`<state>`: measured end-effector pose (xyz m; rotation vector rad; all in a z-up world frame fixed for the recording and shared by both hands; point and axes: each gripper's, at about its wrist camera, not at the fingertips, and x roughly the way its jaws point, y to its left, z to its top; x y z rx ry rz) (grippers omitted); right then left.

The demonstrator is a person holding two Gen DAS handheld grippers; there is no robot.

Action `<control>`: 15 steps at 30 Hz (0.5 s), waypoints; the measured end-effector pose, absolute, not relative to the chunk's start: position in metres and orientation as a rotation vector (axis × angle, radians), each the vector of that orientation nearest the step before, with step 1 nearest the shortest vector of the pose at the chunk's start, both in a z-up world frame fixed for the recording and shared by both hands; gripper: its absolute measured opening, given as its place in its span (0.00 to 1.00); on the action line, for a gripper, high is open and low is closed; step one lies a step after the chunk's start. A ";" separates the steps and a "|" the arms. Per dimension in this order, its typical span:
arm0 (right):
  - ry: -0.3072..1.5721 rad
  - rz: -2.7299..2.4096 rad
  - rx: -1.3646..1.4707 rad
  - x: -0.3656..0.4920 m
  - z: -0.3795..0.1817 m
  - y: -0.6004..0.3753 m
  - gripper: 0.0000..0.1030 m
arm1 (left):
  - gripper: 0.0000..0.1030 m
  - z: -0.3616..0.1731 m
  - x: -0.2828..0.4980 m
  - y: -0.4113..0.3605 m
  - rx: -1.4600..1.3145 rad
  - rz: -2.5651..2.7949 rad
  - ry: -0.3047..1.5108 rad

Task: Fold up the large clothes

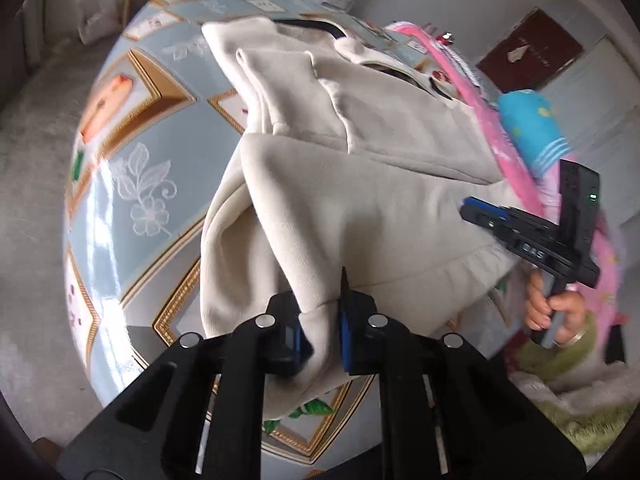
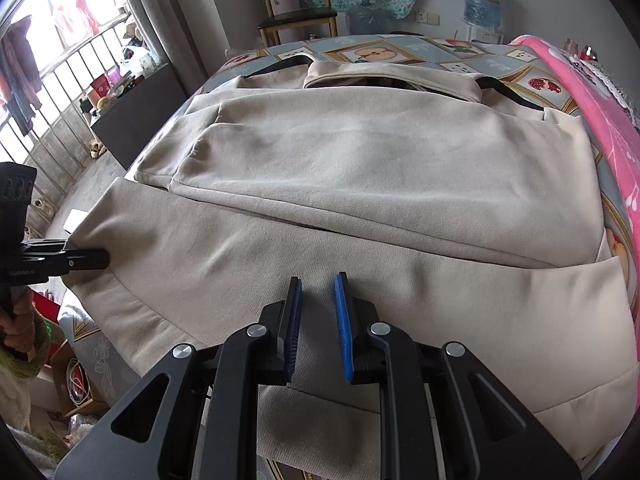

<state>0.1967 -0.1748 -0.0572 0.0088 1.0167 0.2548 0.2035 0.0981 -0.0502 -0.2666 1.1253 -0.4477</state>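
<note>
Beige sweatshirt lies spread over the patterned counter, collar at the far edge, sleeves already folded in across the body, hem at the near edge. Left gripper is clamped on the hem's left corner, fabric bunched between the blue pads. Right gripper sits over the hem near its middle, jaws narrow; cloth lies under them, but whether it's pinched I can't tell. Step in hand, I'd say: grabbing the hem for the bottom-to-collar fold. Next move calls for a confirmed right-side pinch, then both lifting together and carrying the hem toward the collar, keeping it level.
</note>
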 end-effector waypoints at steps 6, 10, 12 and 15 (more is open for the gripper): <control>1.029 0.284 0.096 0.191 -0.050 -0.189 0.29 | 0.11 -0.043 0.195 0.062 -0.074 -0.259 1.105; 0.953 0.228 0.174 0.165 -0.025 -0.238 0.42 | 0.11 -0.041 0.199 0.057 -0.053 -0.205 1.104; 0.920 0.165 0.213 0.153 -0.013 -0.271 0.42 | 0.11 -0.042 0.199 0.062 -0.064 -0.202 1.108; 0.901 0.042 0.267 0.140 -0.006 -0.334 0.42 | 0.12 -0.043 0.200 0.067 -0.076 -0.199 1.111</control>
